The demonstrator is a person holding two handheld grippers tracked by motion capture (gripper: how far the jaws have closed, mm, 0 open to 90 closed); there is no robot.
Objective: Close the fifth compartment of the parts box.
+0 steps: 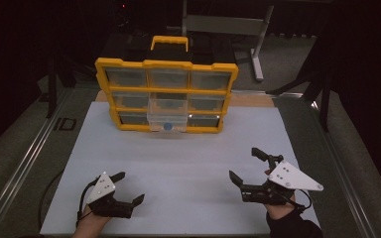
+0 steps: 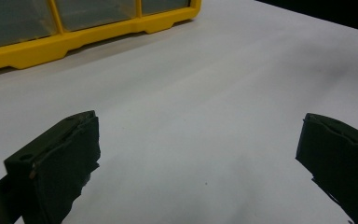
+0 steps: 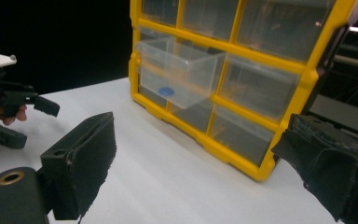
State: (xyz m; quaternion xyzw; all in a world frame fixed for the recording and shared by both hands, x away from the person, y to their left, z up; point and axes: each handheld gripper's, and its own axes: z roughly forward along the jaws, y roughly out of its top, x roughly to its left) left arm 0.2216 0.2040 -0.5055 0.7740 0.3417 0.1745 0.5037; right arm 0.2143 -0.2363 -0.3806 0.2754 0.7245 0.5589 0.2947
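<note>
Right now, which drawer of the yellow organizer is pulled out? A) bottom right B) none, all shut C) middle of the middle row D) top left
C: the clear drawer juts forward from the centre slot of the yellow organizer, with a small blue thing in it; the right gripper view shows the same drawer sticking out while the others sit flush.

Dim, soft pictures; dark surroundings, faint shadows, slight blur
</note>
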